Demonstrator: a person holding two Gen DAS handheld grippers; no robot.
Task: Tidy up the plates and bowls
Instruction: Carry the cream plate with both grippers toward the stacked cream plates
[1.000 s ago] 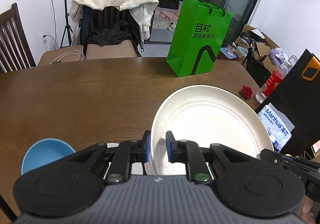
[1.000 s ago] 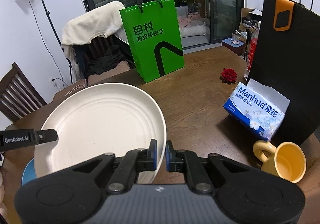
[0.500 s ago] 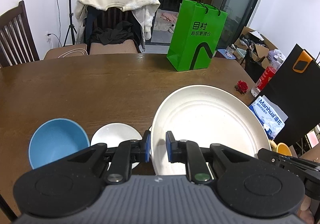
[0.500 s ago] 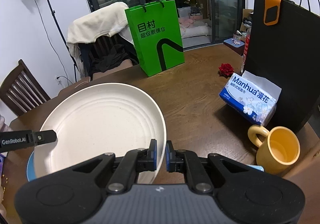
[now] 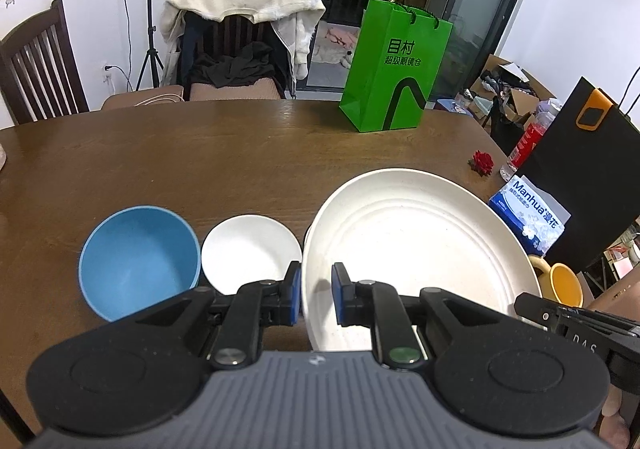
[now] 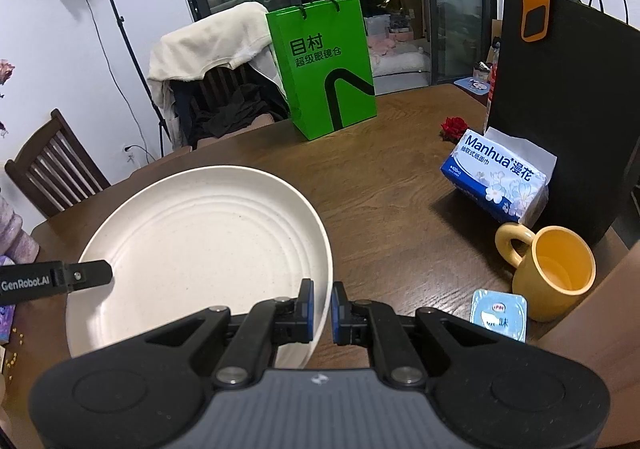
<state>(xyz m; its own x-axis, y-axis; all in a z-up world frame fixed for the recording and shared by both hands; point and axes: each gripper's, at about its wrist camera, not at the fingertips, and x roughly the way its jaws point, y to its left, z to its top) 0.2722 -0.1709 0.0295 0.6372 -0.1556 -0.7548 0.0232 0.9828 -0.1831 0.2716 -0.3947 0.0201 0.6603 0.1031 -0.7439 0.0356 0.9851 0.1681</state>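
Observation:
A large cream plate [image 5: 416, 249] hangs above the brown table [image 5: 200, 153], held by both grippers. My left gripper [image 5: 316, 291] is shut on its left rim. My right gripper [image 6: 322, 307] is shut on the rim at the plate [image 6: 200, 245]'s right side. On the table to the left of the plate sit a blue bowl [image 5: 138, 261] and a small white dish [image 5: 250, 253], side by side. The left gripper's finger [image 6: 86, 275] shows at the plate's far rim in the right wrist view.
A green paper bag [image 5: 394, 67] stands at the table's far side. On the right are a tissue pack [image 6: 500, 179], a yellow mug [image 6: 554, 271], a small sealed cup [image 6: 498, 313], a red flower [image 6: 454, 127] and a black bag [image 6: 560, 97]. Chairs [image 5: 236, 45] stand behind the table.
Both grippers have drawn back toward the near edge with the plate between them. The blue bowl and the white dish have come fully into the left wrist view.

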